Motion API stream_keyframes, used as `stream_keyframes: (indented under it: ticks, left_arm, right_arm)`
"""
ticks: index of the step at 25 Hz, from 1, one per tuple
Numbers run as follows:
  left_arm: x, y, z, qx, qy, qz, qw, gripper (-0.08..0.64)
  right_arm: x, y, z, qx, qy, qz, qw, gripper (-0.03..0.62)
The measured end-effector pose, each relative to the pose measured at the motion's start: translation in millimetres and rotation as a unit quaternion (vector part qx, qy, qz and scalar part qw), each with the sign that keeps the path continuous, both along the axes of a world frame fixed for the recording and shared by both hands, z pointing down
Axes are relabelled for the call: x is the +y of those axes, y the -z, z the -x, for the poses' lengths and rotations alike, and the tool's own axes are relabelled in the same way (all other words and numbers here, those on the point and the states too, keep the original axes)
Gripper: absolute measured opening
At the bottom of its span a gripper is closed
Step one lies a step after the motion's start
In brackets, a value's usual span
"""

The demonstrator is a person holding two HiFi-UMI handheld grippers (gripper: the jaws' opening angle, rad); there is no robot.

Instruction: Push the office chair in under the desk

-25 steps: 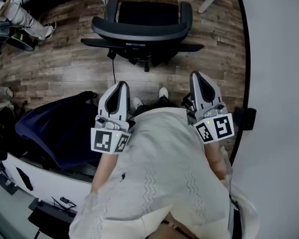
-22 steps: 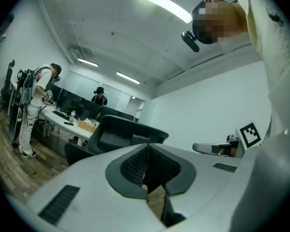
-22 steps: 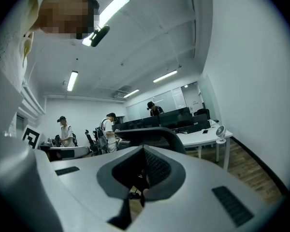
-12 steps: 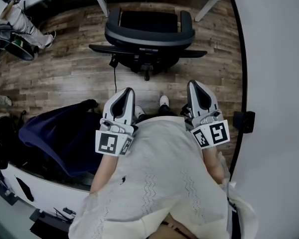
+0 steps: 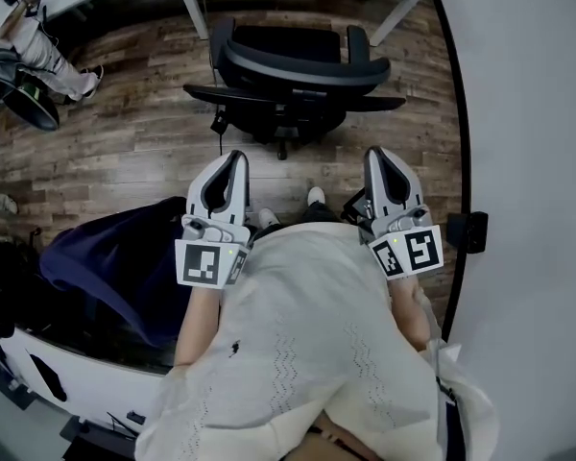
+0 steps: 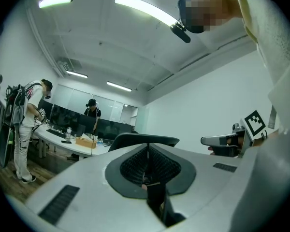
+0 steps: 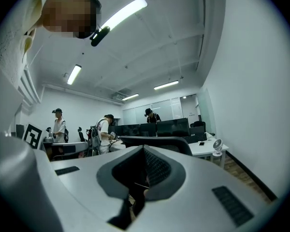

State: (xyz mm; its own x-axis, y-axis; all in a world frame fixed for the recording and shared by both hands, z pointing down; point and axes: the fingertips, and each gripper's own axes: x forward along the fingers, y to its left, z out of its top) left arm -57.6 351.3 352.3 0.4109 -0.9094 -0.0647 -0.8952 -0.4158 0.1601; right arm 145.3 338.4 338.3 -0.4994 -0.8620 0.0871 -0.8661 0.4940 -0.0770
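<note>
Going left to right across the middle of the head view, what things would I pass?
A dark blue fabric thing → left gripper → shoes → right gripper → black box → white wall.

The grey right gripper (image 7: 144,149) holds its fingers (image 7: 193,178) pressed together, pointing at a black curved-back office chair (image 7: 174,140); a white counter (image 7: 203,149) stands to the right.

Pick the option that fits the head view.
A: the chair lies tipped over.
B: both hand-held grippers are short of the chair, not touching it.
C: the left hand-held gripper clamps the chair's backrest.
B: bare floor shows between the chair and the left hand-held gripper and right hand-held gripper, and the chair stands upright.
</note>
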Motion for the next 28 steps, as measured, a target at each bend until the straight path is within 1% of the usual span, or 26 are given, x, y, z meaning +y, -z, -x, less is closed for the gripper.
stream_keyframes:
  ticks: [3,4,9,13,16,19,21,22,24,25,28]
  left_arm:
    - [3,-1,11,-0.002,0.002,0.0,1.0,0.017]
    - [4,-2,14,-0.001,0.003,0.001,1.0,0.017]
    - [0,-11,21,-0.01,0.005,0.013,0.9999,0.017]
    - [-12,-13,21,-0.03,0.002,0.014,0.9994,0.017]
    - [-25,-16,17,-0.05,-0.005,0.019,0.9986,0.018]
    - [-39,-19,13,-0.068,-0.01,0.037,0.9969,0.018]
    - [-49,-22,9,-0.097,-0.02,0.045,0.9941,0.018]
    - [-54,-24,6,-0.116,-0.029,0.046,0.9918,0.018]
    - [-63,-29,-1,-0.149,-0.051,0.052,0.9862,0.018]
    - [-68,-32,-4,-0.16,-0.06,0.056,0.9837,0.018]
    - [-81,-35,-11,-0.196,-0.078,0.058,0.9757,0.02]
  right_arm:
    - [6,-2,9,0.004,0.0,0.0,1.0,0.003]
    - [7,-3,12,0.006,0.001,0.001,1.0,0.012]
    - [8,-11,13,0.03,0.002,0.009,1.0,0.034]
    - [-5,-17,11,0.046,0.003,0.015,0.999,0.048]
    - [-18,-26,9,0.074,0.011,0.025,0.997,0.078]
    - [-32,-34,8,0.12,0.022,0.027,0.992,0.103]
    - [-42,-39,7,0.164,0.034,0.018,0.986,0.118]
    - [-47,-41,7,0.192,0.043,0.01,0.98,0.121]
    - [-56,-47,6,0.251,0.063,0.0,0.966,0.129]
    - [-60,-52,4,0.275,0.074,0.002,0.959,0.13]
    - [-69,-63,4,0.319,0.108,0.003,0.942,0.135]
